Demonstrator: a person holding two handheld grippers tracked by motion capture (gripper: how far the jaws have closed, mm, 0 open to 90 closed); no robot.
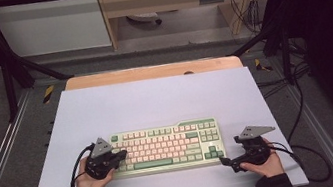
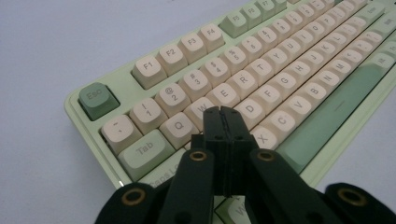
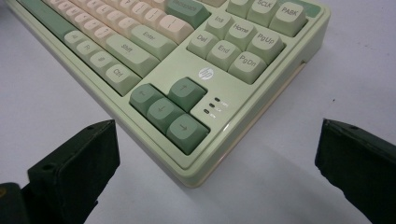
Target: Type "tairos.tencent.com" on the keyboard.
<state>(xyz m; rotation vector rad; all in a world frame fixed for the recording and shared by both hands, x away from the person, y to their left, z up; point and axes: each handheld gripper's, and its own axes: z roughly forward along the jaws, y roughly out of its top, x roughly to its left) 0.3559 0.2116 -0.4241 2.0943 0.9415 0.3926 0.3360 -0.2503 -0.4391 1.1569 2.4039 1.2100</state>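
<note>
High view shows the keyboard [image 1: 168,146] lying left-to-right, left gripper [image 1: 122,154] pressed together over its left keys, right gripper [image 1: 224,161] spread at its near-right corner.

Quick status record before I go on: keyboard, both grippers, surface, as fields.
keyboard: green and cream, flat on the white table sheet, near the person's edge
left gripper: jaws shut, tips over the keys around W, S and D; contact cannot be told
right gripper: jaws wide open, at the keyboard's corner by the arrow keys, not touching it
hands: left hand and right hand each hold a gripper
</note>
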